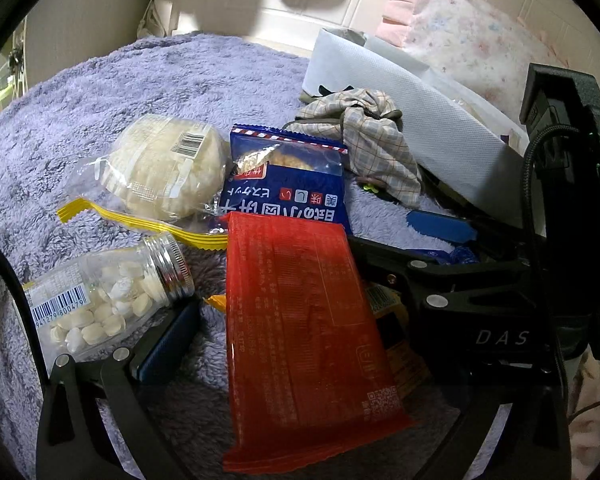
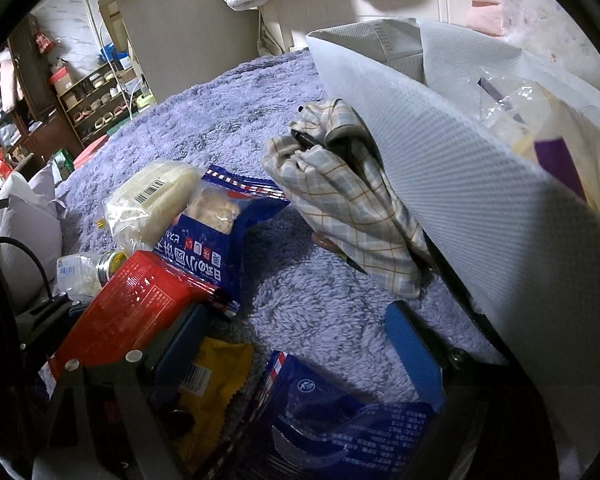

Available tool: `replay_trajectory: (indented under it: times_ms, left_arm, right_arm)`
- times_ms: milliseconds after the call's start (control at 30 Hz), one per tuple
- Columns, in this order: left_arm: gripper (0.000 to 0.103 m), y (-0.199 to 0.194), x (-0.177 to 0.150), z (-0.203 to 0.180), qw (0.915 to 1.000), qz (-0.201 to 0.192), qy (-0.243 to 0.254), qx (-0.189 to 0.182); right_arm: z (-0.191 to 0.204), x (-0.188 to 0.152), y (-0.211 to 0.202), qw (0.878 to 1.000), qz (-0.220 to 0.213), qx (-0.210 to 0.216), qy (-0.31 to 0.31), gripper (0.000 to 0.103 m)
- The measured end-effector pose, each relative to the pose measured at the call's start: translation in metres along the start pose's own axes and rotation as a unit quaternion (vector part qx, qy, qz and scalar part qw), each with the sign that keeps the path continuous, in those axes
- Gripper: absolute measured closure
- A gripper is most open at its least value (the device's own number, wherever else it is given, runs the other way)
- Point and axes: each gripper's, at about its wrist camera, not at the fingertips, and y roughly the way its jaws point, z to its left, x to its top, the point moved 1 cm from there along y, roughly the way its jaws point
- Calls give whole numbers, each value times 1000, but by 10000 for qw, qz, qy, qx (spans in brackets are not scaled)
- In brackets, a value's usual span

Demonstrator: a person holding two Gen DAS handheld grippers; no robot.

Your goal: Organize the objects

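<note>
My left gripper (image 1: 300,320) is open wide over a purple fleece blanket (image 1: 100,92). A red packet (image 1: 300,320) lies loose between its jaws, covering the right finger. Beside the left finger (image 1: 164,340) lies a bottle of white tablets (image 1: 108,296). My right gripper (image 2: 296,340) is also open, with a yellow packet (image 2: 216,380) and a dark blue packet (image 2: 340,420) lying between its pads, untouched. The red packet (image 2: 132,304) leans against its left finger (image 2: 180,344). Ahead lie a blue biscuit packet (image 1: 288,184) and a wrapped bun (image 1: 168,164).
A white bag (image 2: 460,184) stands open at the right, with wrapped items inside. A plaid cloth (image 2: 352,200) is bunched against its front. A yellow-edged clear bag (image 1: 140,220) lies under the bun. Pillows (image 1: 472,28) are at the back right, shelves (image 2: 100,100) far left.
</note>
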Motion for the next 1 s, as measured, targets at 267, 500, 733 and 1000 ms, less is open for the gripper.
replay_trajectory:
  times_ms: [267, 500, 733, 1000]
  left_arm:
    - [0, 0, -1, 1, 10000, 2, 1, 0]
    - [0, 2, 0, 1, 10000, 4, 0, -1]
    - [0, 3, 1, 1, 10000, 5, -3, -1]
    - [0, 3, 1, 2, 10000, 7, -4, -1]
  right_arm:
    - [0, 0, 0, 10000, 0, -1, 1, 12]
    - [1, 0, -1, 10000, 3, -5, 7, 12]
    - [1, 0, -1, 10000, 4, -3, 8, 12]
    - [2, 0, 0, 10000, 2, -1, 8, 11]
